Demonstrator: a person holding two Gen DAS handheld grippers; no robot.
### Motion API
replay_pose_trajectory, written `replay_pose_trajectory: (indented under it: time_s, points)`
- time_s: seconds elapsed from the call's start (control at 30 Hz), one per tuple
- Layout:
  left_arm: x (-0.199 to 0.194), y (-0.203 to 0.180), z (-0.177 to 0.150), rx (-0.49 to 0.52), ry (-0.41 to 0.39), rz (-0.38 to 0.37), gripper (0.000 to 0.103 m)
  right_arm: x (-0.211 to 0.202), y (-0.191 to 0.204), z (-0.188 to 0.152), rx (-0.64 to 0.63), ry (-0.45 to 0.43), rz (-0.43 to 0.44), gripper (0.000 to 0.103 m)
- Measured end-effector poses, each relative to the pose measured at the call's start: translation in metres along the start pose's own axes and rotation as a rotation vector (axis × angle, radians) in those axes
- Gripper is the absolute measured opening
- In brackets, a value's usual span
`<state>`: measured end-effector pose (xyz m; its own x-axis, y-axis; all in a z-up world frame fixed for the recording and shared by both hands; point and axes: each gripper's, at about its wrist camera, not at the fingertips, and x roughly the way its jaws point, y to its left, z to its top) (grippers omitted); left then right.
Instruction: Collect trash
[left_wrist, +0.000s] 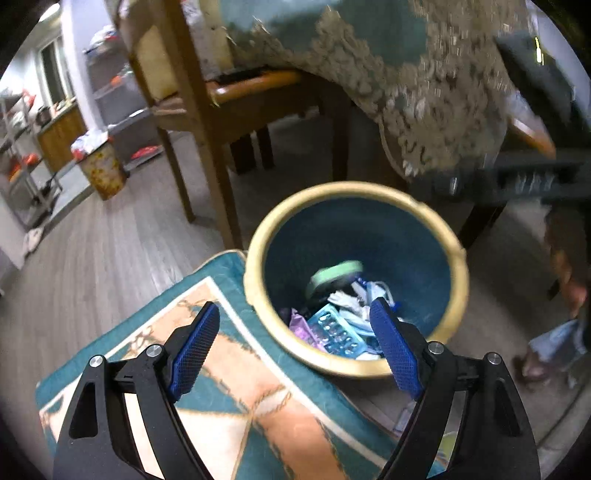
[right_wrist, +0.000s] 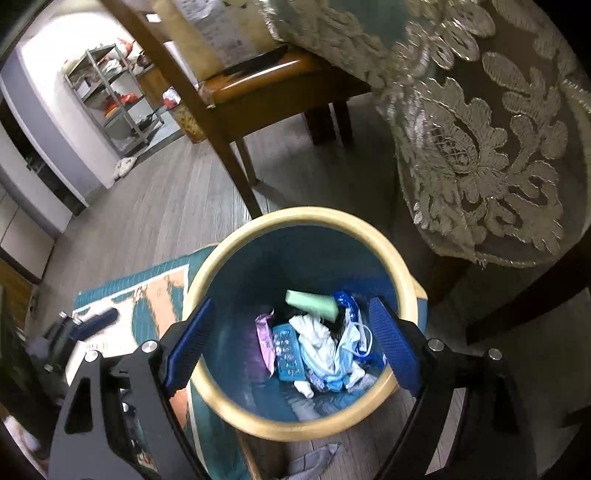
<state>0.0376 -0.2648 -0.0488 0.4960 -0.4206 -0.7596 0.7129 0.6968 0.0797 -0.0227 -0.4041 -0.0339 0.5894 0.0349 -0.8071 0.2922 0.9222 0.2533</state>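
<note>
Hovering above the round teal wastebasket with a cream rim (right_wrist: 221, 254), the right gripper (right_wrist: 291, 339) has its 2 blue-padded fingers spread wide, 1 at 9 o'clock and 1 at 3 o'clock of the basket's mouth, with nothing between them. Inside lies the collected trash: a pale green tube (right_wrist: 312, 303) at 12 o'clock, crumpled white tissue (right_wrist: 317, 334) at the centre, a teal blister pack (right_wrist: 288, 350) and a lilac wrapper (right_wrist: 266, 341) toward 9 o'clock, and a light blue face mask (right_wrist: 349, 345) toward 3 o'clock.

In the left wrist view, the left gripper (left_wrist: 299, 347) is likewise spread and empty, over the basket's (left_wrist: 255, 258) 7 o'clock rim and the teal-and-orange patterned rug (left_wrist: 236, 387). A wooden chair (left_wrist: 221, 122) stands at 11 o'clock, and a lace-edged tablecloth (left_wrist: 424, 92) hangs at 1 o'clock. A grey scrap (right_wrist: 314, 458) lies on the floor at the basket's 6 o'clock.
</note>
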Motion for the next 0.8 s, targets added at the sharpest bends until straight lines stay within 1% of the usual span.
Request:
replay_pose_trajectory:
  time_s: [0.07, 0.1, 0.13, 0.17, 0.23, 0.27, 0.33, 0.43, 0.53, 0.6, 0.73, 0.8]
  points:
    - [-0.023, 0.003, -0.003, -0.034, -0.019, -0.01, 0.084, -0.01, 0.006, -0.006, 0.003, -0.004, -0.008, 0.083]
    - [-0.034, 0.003, -0.007, -0.048, -0.031, -0.014, 0.087, -0.02, 0.009, -0.011, 0.014, -0.016, -0.009, 0.084]
    - [-0.043, 0.003, -0.01, -0.058, -0.041, -0.017, 0.091, -0.025, 0.011, -0.012, 0.021, -0.025, -0.01, 0.084]
    - [-0.052, 0.003, -0.013, -0.066, -0.052, -0.016, 0.092, -0.032, 0.013, -0.016, 0.029, -0.036, -0.016, 0.085]
    - [-0.068, 0.001, -0.017, -0.065, -0.054, -0.014, 0.092, -0.052, 0.017, -0.031, 0.044, -0.062, -0.034, 0.09]
    - [-0.078, 0.0, -0.02, -0.062, -0.062, -0.014, 0.092, -0.059, 0.019, -0.037, 0.044, -0.069, -0.034, 0.091]
    - [-0.096, -0.001, -0.026, -0.048, -0.08, -0.01, 0.093, -0.072, 0.028, -0.054, 0.031, -0.07, -0.038, 0.094]
    - [-0.115, 0.0, -0.034, -0.051, -0.076, 0.007, 0.096, -0.09, 0.036, -0.073, 0.028, -0.077, -0.051, 0.097]
    - [-0.13, 0.001, -0.043, -0.07, -0.066, 0.013, 0.097, -0.098, 0.046, -0.092, 0.005, -0.076, -0.071, 0.097]
    - [-0.139, 0.002, -0.05, -0.077, -0.08, 0.026, 0.098, -0.099, 0.052, -0.1, -0.005, -0.075, -0.092, 0.097]
    - [-0.143, 0.006, -0.057, -0.087, -0.096, 0.042, 0.098, -0.104, 0.056, -0.106, 0.002, -0.108, -0.149, 0.097]
    - [-0.141, 0.007, -0.058, -0.095, -0.097, 0.048, 0.098, -0.107, 0.056, -0.109, 0.02, -0.125, -0.152, 0.097]
